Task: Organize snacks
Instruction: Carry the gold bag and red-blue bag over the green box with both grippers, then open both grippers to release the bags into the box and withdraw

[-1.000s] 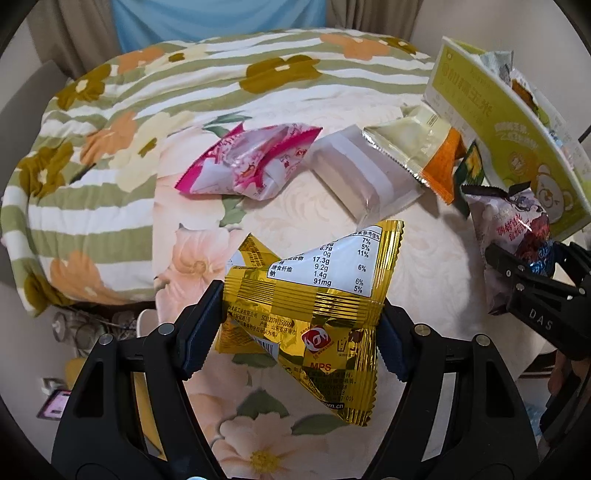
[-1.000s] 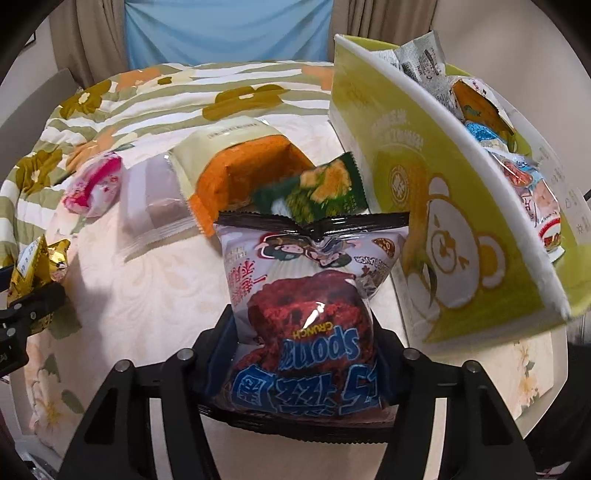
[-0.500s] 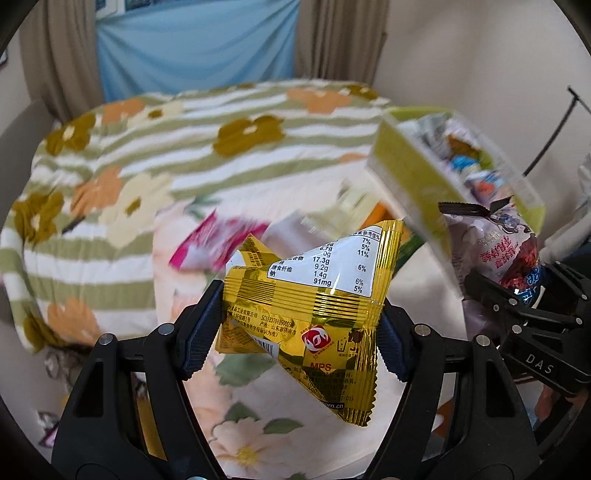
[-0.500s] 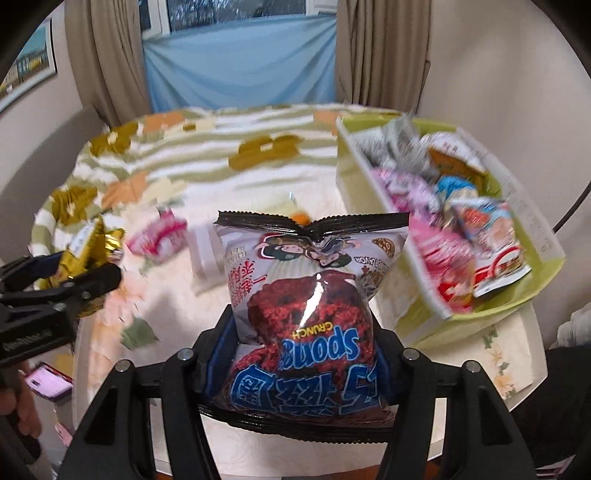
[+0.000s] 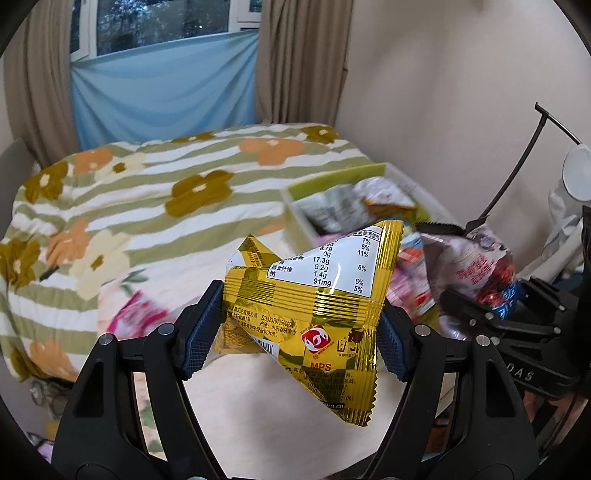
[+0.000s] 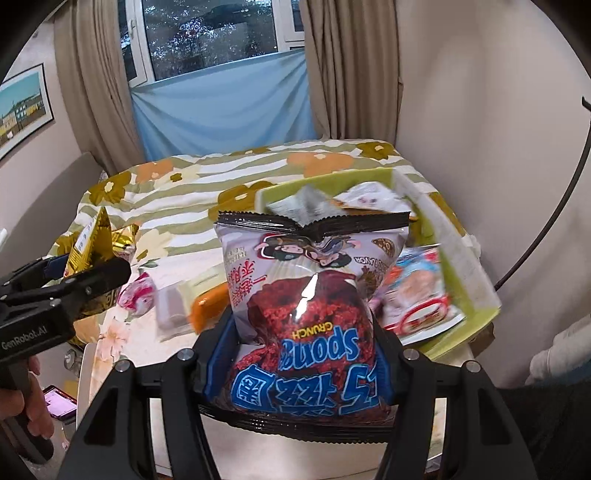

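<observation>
1. Gripping a gold snack packet (image 5: 306,314), the left gripper (image 5: 299,332) has it pinched mid-air.
2. Right gripper (image 6: 303,354) is clamped on a Sponge Crunch bag (image 6: 314,291), also lifted.
3. Green snack box (image 6: 476,269) sits beyond, right of both, stuffed with packets.

You're in a home bedroom. A flowered quilt (image 5: 155,192) covers the bed, beige curtains (image 6: 347,70) frame the window (image 6: 210,33), and a framed picture (image 6: 22,107) hangs nearby

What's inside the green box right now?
The green box holds several snack packets: a grey one and a white one at the back, a red-ringed one in front. The crunch bag in the right tool covers its left part.
</observation>
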A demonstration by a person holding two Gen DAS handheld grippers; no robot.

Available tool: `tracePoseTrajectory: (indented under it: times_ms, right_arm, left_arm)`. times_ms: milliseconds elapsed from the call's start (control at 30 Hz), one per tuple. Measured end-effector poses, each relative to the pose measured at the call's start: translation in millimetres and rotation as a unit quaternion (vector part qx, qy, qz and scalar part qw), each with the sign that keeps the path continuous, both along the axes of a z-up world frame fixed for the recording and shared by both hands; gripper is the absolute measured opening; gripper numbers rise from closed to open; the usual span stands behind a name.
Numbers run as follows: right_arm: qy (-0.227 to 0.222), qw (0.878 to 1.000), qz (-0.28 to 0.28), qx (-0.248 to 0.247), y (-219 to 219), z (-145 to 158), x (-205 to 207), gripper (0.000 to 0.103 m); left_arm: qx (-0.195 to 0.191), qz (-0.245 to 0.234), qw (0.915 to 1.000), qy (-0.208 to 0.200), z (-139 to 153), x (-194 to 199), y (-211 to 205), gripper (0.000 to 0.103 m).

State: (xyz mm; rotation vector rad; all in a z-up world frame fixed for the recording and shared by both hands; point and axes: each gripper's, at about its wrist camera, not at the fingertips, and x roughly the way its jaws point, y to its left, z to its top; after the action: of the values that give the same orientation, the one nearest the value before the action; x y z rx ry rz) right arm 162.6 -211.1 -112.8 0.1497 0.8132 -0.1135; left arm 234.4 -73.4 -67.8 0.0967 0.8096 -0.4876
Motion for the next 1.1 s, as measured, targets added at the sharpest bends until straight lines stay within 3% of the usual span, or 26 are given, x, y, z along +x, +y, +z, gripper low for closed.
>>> tracePoseTrajectory:
  times_ms: [167, 400, 533, 600, 1100]
  right_arm:
    - [-0.001, 1.000, 0.020, 0.002, -53.6, 6.6, 4.2, 0.058]
    - [-0.004, 0.999, 0.043, 0.025, -114.3, -1.8, 19.5, 0.058]
    - [0.000, 0.998, 0.059, 0.034, -142.3, -4.5, 26.4, 0.058]
    - [0.000, 0.997, 0.067, 0.035, -149.9, -5.6, 29.8, 0.058]
    - [0.010, 0.988, 0.147, 0.050, -160.8, -9.2, 70.8, 0.058]
  left_arm:
    - [0.014, 0.001, 0.9999, 0.001, -1.9, 7.3, -72.8, 0.072]
    - [0.036, 0.037, 0.9982, 0.028, -32.3, 23.1, -140.0, 0.073]
    - [0.040, 0.061, 0.9961, 0.050, -51.8, 28.5, -163.9, 0.084]
    - [0.049, 0.069, 0.9951, 0.051, -56.1, 27.5, -170.9, 0.100]
    - [0.033, 0.142, 0.9869, 0.070, -57.7, 9.3, -128.7, 0.100]
